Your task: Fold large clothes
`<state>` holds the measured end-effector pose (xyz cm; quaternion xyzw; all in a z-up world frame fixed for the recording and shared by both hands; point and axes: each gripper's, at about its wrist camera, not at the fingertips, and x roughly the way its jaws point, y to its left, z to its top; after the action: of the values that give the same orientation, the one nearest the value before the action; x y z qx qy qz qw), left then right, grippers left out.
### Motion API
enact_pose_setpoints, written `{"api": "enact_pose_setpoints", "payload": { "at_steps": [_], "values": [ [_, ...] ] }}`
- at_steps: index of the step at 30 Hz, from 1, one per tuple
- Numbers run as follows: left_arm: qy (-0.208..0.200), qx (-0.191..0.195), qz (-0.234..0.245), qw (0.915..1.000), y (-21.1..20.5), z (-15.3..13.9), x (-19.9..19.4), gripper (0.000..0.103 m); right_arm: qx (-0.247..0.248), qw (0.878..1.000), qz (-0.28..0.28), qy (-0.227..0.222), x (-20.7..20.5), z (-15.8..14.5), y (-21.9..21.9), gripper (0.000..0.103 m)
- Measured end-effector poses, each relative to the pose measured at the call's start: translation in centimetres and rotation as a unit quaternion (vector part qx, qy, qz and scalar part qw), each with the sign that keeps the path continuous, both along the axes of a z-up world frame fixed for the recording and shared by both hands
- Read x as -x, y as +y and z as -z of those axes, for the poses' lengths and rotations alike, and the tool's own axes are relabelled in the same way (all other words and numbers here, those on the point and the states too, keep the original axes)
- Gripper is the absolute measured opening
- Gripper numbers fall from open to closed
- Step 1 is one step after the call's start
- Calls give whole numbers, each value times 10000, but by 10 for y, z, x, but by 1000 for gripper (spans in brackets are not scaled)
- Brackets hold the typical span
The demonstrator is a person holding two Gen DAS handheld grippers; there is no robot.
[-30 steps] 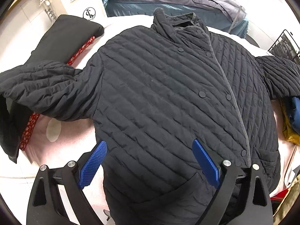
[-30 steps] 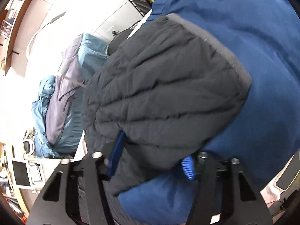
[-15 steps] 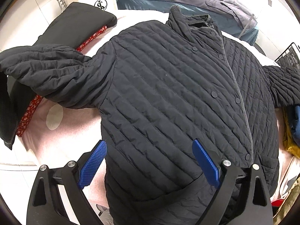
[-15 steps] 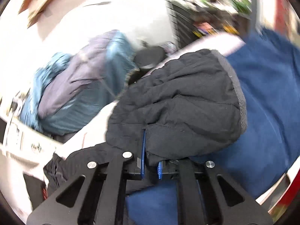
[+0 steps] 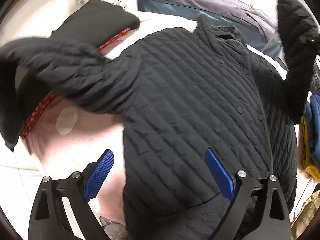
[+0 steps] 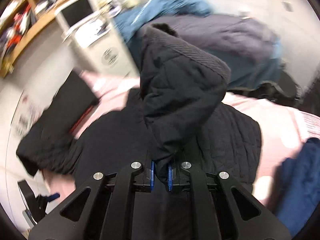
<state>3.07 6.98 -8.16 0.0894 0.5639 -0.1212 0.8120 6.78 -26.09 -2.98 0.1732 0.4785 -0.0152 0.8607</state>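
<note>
A black quilted jacket (image 5: 190, 104) lies front up on a pink bed cover (image 5: 66, 140), its collar toward the far side. My left gripper (image 5: 159, 170) hangs open above the jacket's lower hem, nothing between its blue pads (image 5: 100, 172). One sleeve (image 5: 66, 68) stretches out to the left. The other sleeve (image 5: 296, 46) is lifted off the bed at the far right. In the right wrist view that sleeve (image 6: 180, 92) bunches up in front of the camera, and my right gripper (image 6: 161, 175) is shut on its cuff, above the jacket body (image 6: 230, 136).
A folded black garment with red trim (image 5: 96, 28) lies at the bed's far left. Blue and yellow clothes (image 5: 312, 132) are piled on the right edge. Behind the bed are grey and teal bedding (image 5: 210, 4), a white cabinet (image 6: 98, 46) and wooden shelves (image 6: 24, 26).
My right gripper closed on the right sleeve's cuff, lifted it off the blue clothes and swung it over the jacket body while rolling. The left gripper drifted slightly and stayed open.
</note>
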Motion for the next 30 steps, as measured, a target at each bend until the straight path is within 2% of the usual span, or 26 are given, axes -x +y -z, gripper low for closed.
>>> {"api": "enact_pose_setpoints", "payload": {
  "at_steps": [4,8,9,11,12,13,16,19,22,25,27,30],
  "values": [
    [167,51,-285,9994,21,8,0,91,124,9968,-573,543,-23,40,53,10],
    [292,81,-450,9985,33,14,0,90,375,9896,-796,1134,-38,86,84,12],
    [309,76,-463,9984,33,15,-1,90,392,9867,-849,1331,-36,97,90,16],
    [318,84,-454,9984,33,16,-2,91,459,9785,-1026,1730,-36,115,101,40],
    [326,82,-436,9985,32,17,-3,91,559,9753,-1107,1828,-29,121,107,65],
    [329,74,-404,9986,30,17,-4,91,660,9742,-1173,1811,-24,123,112,74],
    [314,68,-278,9991,22,17,-9,91,899,9704,-1597,1575,-8,119,129,79],
    [280,68,-126,9995,9,16,-13,94,980,9707,-1681,1409,4,107,126,79],
    [168,61,105,9998,-9,11,-19,94,871,9790,-1298,1307,11,96,105,79],
    [-47,66,337,9994,-26,1,-24,94,626,9883,-322,1350,23,94,53,79],
    [-151,85,509,9986,-37,-5,-27,94,522,9879,330,1425,31,97,19,79],
    [-300,104,798,9963,-57,-12,-35,93,476,9790,1139,1622,50,107,-26,79]
  ]
}}
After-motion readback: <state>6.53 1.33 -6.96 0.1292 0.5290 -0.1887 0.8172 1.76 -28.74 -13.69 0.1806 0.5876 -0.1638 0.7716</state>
